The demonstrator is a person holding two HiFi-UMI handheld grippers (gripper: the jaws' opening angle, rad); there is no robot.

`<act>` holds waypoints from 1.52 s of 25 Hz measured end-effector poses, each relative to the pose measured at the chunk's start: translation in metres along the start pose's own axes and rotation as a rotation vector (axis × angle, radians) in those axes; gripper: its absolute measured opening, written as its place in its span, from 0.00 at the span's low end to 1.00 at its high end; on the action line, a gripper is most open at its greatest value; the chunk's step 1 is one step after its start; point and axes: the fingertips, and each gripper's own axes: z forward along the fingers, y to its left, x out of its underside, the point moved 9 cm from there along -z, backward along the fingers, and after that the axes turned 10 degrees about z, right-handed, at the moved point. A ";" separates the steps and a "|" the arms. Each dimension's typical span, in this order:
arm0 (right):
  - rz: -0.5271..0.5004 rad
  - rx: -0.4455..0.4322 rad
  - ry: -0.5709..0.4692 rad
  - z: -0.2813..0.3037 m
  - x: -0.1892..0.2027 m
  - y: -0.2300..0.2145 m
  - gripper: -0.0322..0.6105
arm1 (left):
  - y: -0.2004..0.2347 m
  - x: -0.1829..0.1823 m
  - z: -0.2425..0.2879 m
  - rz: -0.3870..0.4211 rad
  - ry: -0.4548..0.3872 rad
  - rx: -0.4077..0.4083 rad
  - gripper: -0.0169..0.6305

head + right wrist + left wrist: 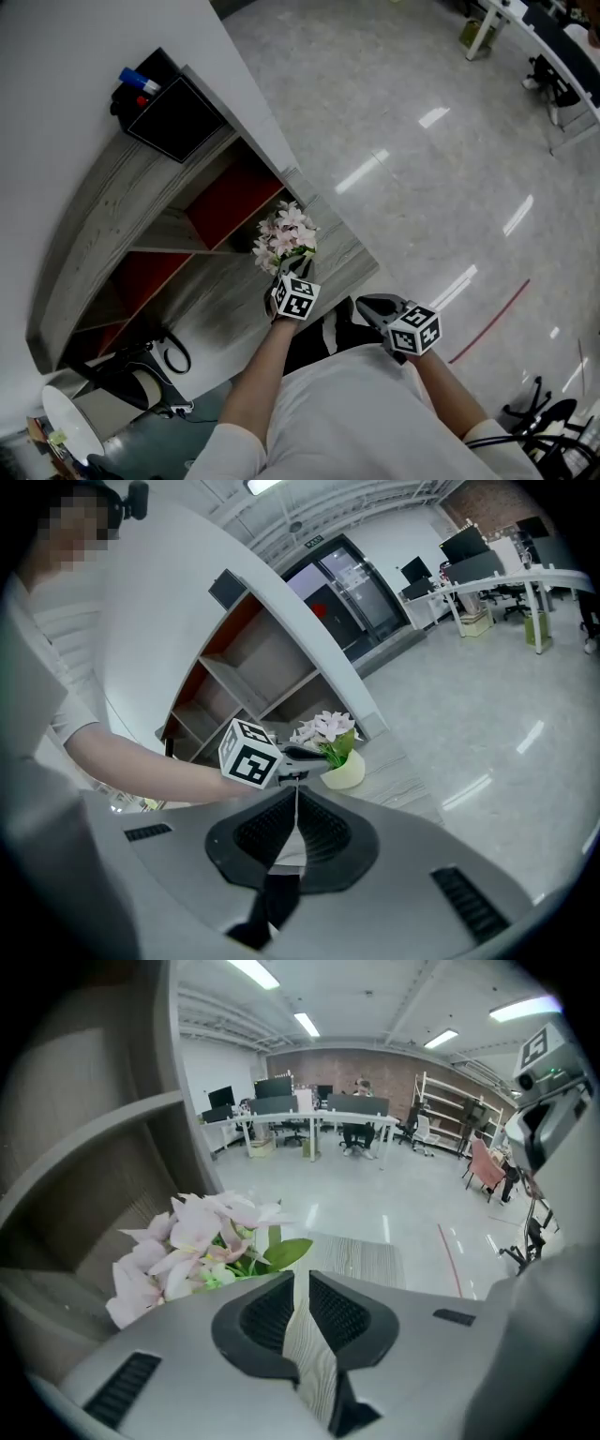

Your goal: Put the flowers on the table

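- Looking along the left gripper point(295, 1279), we see its jaws a narrow slit apart, and only grey wood grain shows through the gap; nothing sits between them.
- We find the flowers point(192, 1241), pale pink with green leaves, just beyond and to the left of those jaw tips, outside the gap.
- From the right gripper view we make out the flowers point(328, 728) standing upright in a small cream pot point(345, 772), which rests on the wood-grain table top point(403, 771).
- In that same view the left gripper point(305, 754) reaches in at the level of the leaves, just beside the plant; we cannot tell whether it touches.
- From the head view we place the flowers point(286, 232) near the end of the table top point(337, 248), beside the open shelf unit point(187, 234) with its red back panels.
- There the left gripper point(292, 272) lies right under the blossoms, its marker cube nearer to us.
- We read the right gripper point(296, 794) as pressed together: its pads meet in a thin line and carry nothing.
- In the head view the right gripper point(364, 306) hangs off the table's edge over the glossy floor point(422, 122), near the left one but apart from the flowers.
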 end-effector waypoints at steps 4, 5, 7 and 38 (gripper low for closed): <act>-0.040 -0.018 0.020 0.004 0.001 0.006 0.08 | -0.004 0.003 -0.028 -0.029 -0.055 -0.037 0.08; -0.048 -0.022 0.022 0.006 0.001 0.008 0.08 | -0.004 0.005 -0.033 -0.033 -0.060 -0.042 0.08; -0.059 -0.031 0.027 0.010 0.002 0.012 0.08 | -0.006 0.011 -0.043 -0.041 -0.068 -0.052 0.08; -0.224 0.093 -0.067 0.017 0.154 0.185 0.08 | -0.084 0.198 -0.312 -0.250 -0.452 -0.167 0.04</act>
